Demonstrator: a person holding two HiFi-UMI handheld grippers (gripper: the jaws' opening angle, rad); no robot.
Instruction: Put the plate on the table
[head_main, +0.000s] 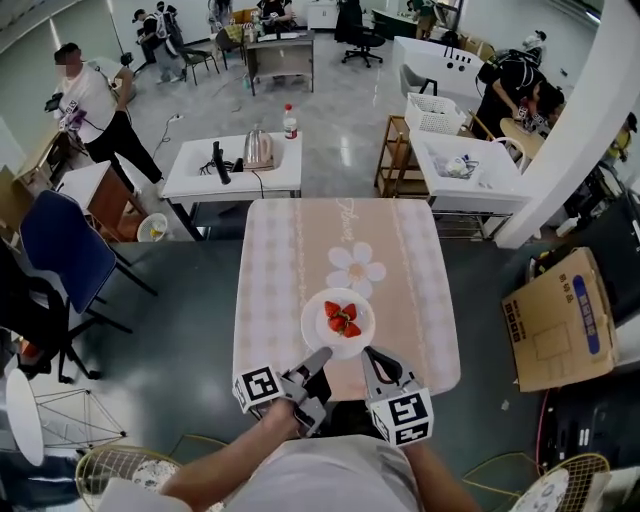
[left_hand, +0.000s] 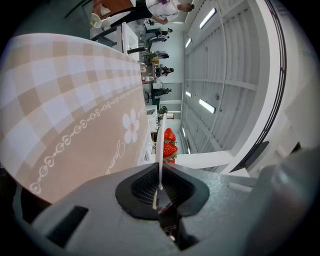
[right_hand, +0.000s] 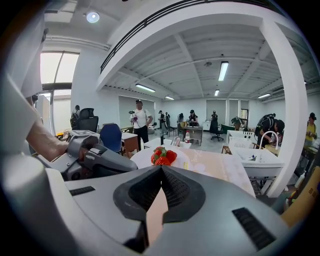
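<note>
Plate (head_main: 312, 330) with strawberries (head_main: 341, 318) is seen in the lower middle of the head view, over the near end of the table (head_main: 280, 260), just below the printed flower. Its near-left rim is pinched by the left gripper (head_main: 320, 357). In the left gripper view the rim is shown edge-on as a thin white line running straight back between the closed jaws, with the checked cloth filling the left of that frame. Plate and cloth are thus judged to lie roughly parallel. Whether the underside already touches the cloth cannot be settled from these views.

The right gripper (head_main: 370, 355) is held just beside the plate's near-right rim. Its jaws are brought together at the tips and nothing is held in them; in the right gripper view the plate lies just ahead of the tips, towards the middle of the frame.

The coming move is judged to turn on the left gripper alone. The plate extends away from its jaws towards the top of the head view, so a level lowering and a release at the rim would be called for, with tilt being the risk to the fruit.
</note>
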